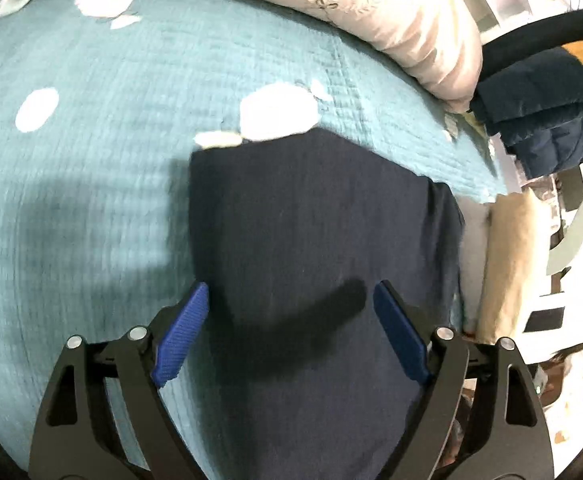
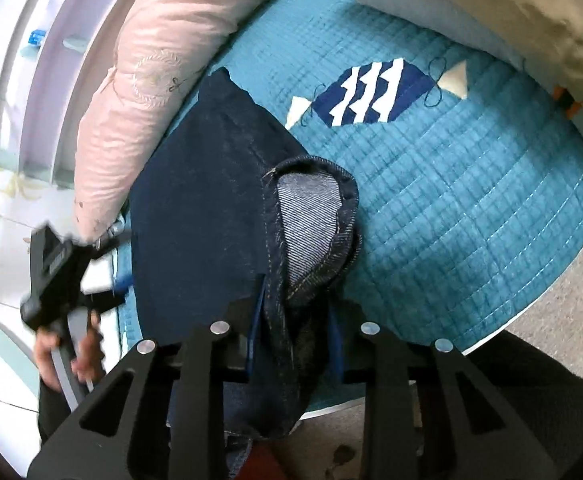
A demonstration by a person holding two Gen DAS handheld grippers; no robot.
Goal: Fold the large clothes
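Dark blue jeans (image 1: 311, 208) lie flat on the teal quilt (image 1: 91, 200) near the bed's right edge. My left gripper (image 1: 290, 286) hovers over them, its blue pads (image 1: 179, 336) wide apart and nothing between them. In the right wrist view the jeans (image 2: 195, 216) stretch away toward the pink duvet. A leg end (image 2: 307, 216) is lifted and gapes, showing its paler inside. My right gripper (image 2: 296, 312) is shut on that bunched leg end. At the left, a person's hand (image 2: 79, 356) holds the other tool beside the jeans.
A rolled pink duvet (image 1: 391, 20) lines the far side of the bed. Grey pillows (image 2: 431, 12) lie at the head. A dark padded jacket (image 1: 543, 120) hangs on a chair past the bed edge. The quilt (image 2: 471, 200) has a blue and white fish patch (image 2: 371, 96).
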